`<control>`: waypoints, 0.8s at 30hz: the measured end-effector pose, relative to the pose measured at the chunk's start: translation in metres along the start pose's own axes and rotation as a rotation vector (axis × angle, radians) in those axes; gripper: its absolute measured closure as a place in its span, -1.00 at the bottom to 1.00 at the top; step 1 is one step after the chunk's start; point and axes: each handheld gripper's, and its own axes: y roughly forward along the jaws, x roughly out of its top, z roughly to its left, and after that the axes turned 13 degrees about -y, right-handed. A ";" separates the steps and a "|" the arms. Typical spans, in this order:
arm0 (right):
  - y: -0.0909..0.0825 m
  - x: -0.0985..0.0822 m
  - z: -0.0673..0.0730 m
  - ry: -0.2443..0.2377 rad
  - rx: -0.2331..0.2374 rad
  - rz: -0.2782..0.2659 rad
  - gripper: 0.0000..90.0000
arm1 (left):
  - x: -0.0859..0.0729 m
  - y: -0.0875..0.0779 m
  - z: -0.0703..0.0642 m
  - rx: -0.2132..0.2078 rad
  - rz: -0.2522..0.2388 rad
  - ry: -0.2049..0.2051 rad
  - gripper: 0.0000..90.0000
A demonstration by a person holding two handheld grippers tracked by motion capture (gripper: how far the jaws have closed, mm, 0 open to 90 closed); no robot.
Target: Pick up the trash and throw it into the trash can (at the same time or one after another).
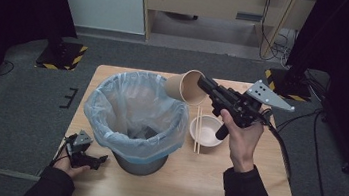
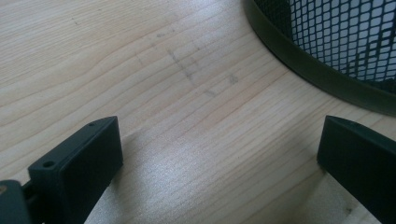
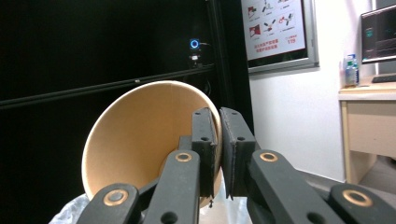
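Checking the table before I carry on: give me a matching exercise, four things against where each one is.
Things:
1. paper cup
2. chopsticks
3. white bowl
4. left gripper

Places:
A. lying across a rim
B. low over the table by the bin's base
C. pinched by its rim in the right gripper, above the lined bin
D. standing on the table right of the bin

Pairs: 1-C, 2-A, 3-D, 4-B
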 end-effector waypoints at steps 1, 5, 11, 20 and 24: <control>0.002 -0.001 0.001 0.007 0.006 0.000 0.89 | 0.000 0.000 0.000 0.000 0.000 0.000 -1.00; 0.009 -0.006 0.002 0.015 0.013 0.013 0.89 | 0.000 0.000 0.000 0.000 0.000 0.000 -1.00; 0.015 -0.011 0.004 0.029 0.027 0.022 0.89 | 0.000 0.000 0.000 -0.001 -0.001 0.001 -1.00; 0.026 -0.021 0.008 0.040 0.054 0.065 0.89 | 0.000 0.000 0.000 -0.002 -0.001 0.001 -1.00; 0.031 -0.028 0.012 0.037 0.068 0.094 0.89 | 0.000 0.000 0.000 -0.002 -0.001 0.001 -1.00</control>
